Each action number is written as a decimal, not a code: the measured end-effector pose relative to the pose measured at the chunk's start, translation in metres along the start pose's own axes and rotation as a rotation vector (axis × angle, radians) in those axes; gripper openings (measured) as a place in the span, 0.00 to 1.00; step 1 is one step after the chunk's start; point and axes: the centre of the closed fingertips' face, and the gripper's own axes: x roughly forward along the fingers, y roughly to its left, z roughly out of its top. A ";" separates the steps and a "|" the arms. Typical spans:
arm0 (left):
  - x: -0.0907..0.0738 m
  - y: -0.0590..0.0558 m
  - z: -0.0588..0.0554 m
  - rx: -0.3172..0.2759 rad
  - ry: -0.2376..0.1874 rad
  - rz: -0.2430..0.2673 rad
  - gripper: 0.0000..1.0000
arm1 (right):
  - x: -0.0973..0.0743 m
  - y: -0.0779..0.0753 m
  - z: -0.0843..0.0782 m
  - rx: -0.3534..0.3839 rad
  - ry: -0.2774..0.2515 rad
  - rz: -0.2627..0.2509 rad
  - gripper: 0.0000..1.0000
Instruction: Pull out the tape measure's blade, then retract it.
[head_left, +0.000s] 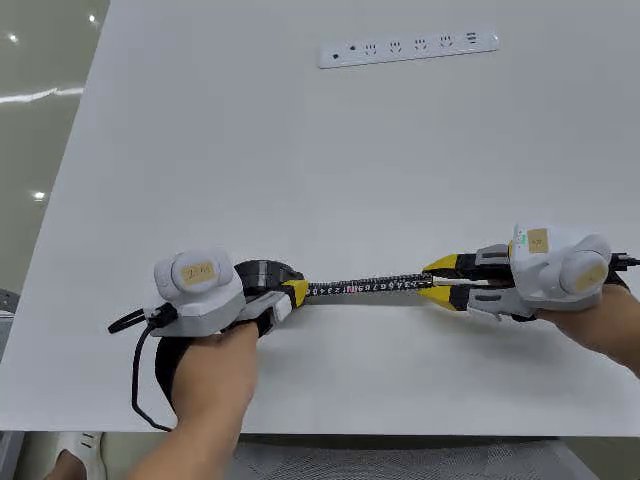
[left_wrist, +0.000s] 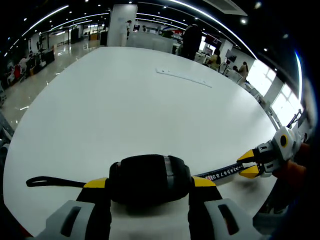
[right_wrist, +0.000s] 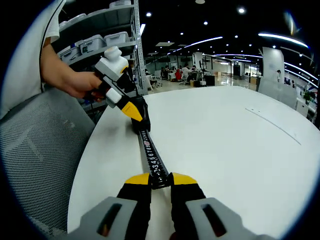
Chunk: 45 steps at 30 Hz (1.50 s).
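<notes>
Tape measure (left_wrist: 149, 172): the black rounded case sat crosswise between the two yellow-tipped fingers of the left gripper (left_wrist: 150, 184), which was clamped on it from both sides. The case rested on the white table (head_left: 300, 150), directly ahead of that gripper's body. A black wrist strap (left_wrist: 50, 182) lay flat on the table off the case, to the left in the left gripper view.

The blade (right_wrist: 150, 152) stood drawn out of the tape measure. It ran in a straight line, black with white numerals, from the case across to the right gripper (right_wrist: 160, 179). That gripper's jaws were closed on the blade's far end, pinching it between the yellow tips. The end hook could not be made out. The blade lay low; whether it touched the table or hung just above it could not be told.

The two grippers faced each other, well apart, with the blade spanning the gap between them. The left hand (head_left: 215, 365) held the left gripper from behind, and the right hand (head_left: 600, 320) held the right one.

A black cable (head_left: 135, 370) looped down from the rear of the left gripper past the table's near edge. Beyond both grippers, toward the table's far side, lay a white power strip (head_left: 408, 47), well apart from the blade.
</notes>
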 end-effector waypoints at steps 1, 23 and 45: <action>0.000 0.000 0.000 0.000 0.000 0.000 0.59 | 0.002 0.000 -0.001 0.004 0.002 0.005 0.13; -0.001 0.000 -0.001 -0.016 0.007 -0.022 0.59 | 0.034 0.011 0.007 0.030 -0.022 0.067 0.12; -0.001 0.001 0.001 -0.047 -0.001 -0.032 0.59 | 0.051 0.012 0.010 0.050 -0.040 0.081 0.12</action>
